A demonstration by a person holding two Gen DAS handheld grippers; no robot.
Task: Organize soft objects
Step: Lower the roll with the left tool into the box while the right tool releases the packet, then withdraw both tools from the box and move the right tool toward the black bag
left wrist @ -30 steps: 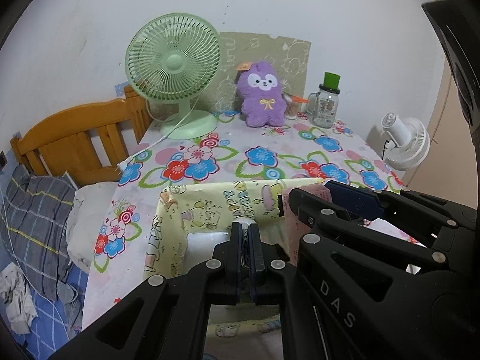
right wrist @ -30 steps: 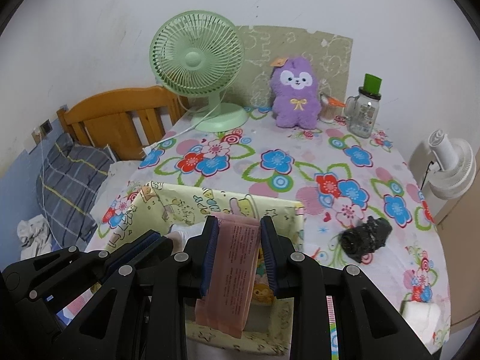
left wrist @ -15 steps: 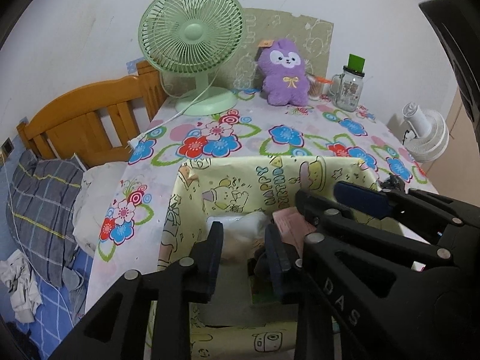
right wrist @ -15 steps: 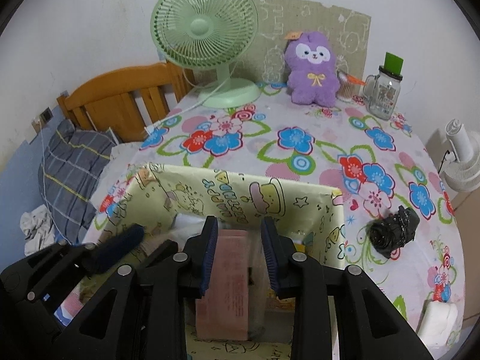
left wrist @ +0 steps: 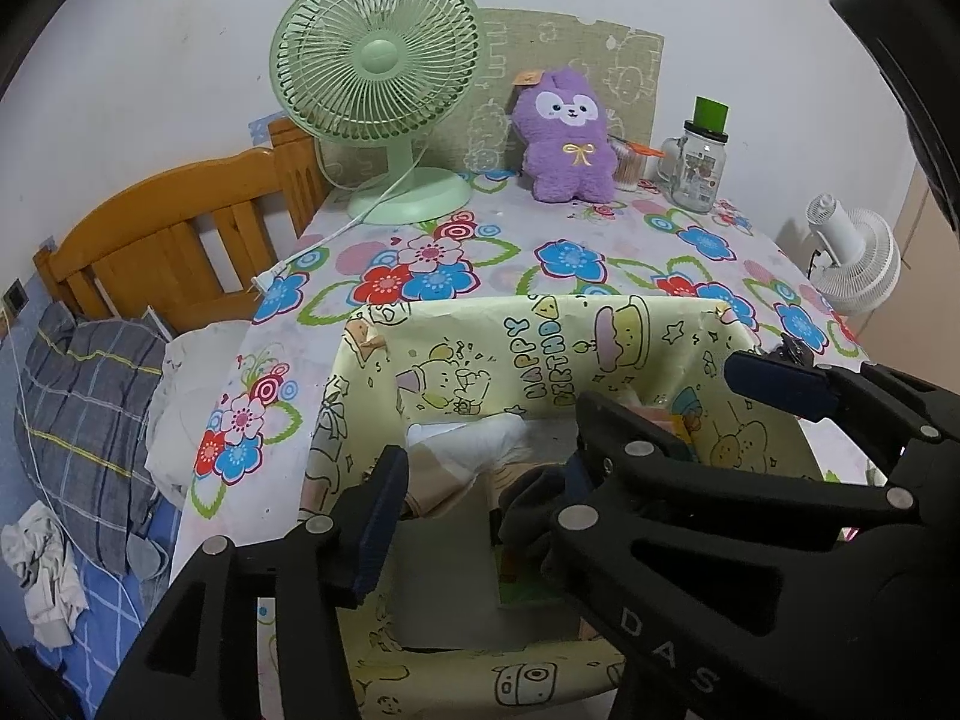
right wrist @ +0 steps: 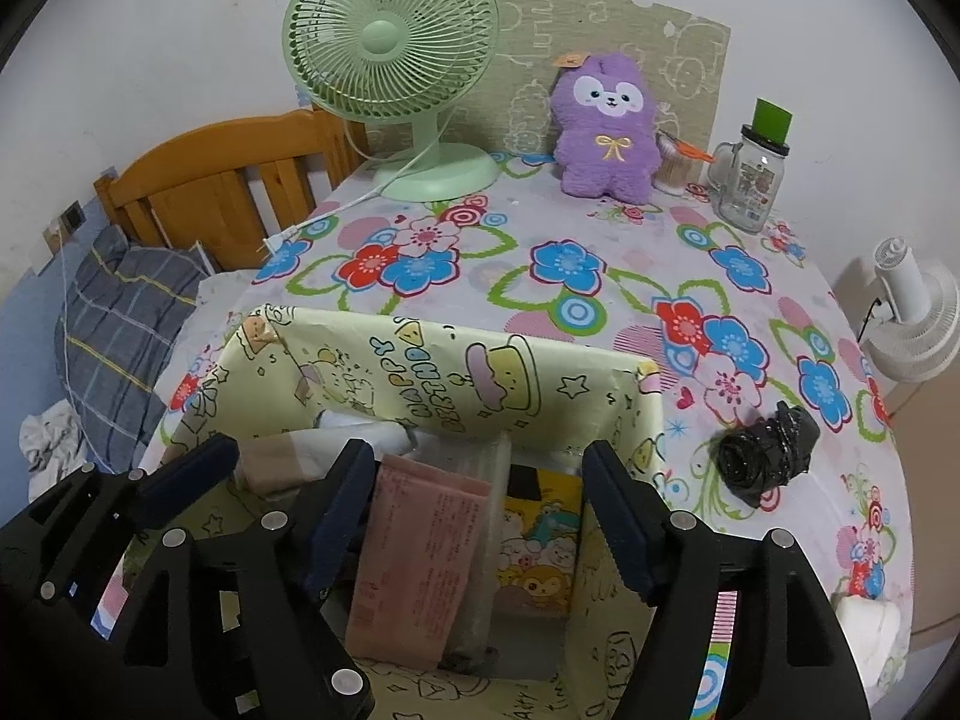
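Note:
A yellow cartoon-print box (right wrist: 480, 372) (left wrist: 540, 336) stands at the table's near edge. My right gripper (right wrist: 477, 516) hangs over it with its jaws opening. A pink packet (right wrist: 420, 552) leans inside the box between them, free of both pads, next to a clear plastic bag (right wrist: 489, 516). My left gripper (left wrist: 480, 498) is over the box's left half, jaws also opening, above a white and beige soft packet (left wrist: 468, 444) that it does not touch. A purple plush toy (right wrist: 606, 132) sits at the back. A black rolled bag (right wrist: 765, 456) lies right of the box.
A green desk fan (right wrist: 390, 42) and a glass jar (right wrist: 750, 180) with a green lid stand at the back of the flowered tablecloth (right wrist: 570, 264). A white soft packet (right wrist: 870, 630) lies at the near right edge. A wooden bed frame (right wrist: 228, 180) and pillow are left; a white fan (right wrist: 912, 312) is right.
Both grippers sank toward the box and went from shut to open. The pink packet left the right gripper's pads and now rests in the box.

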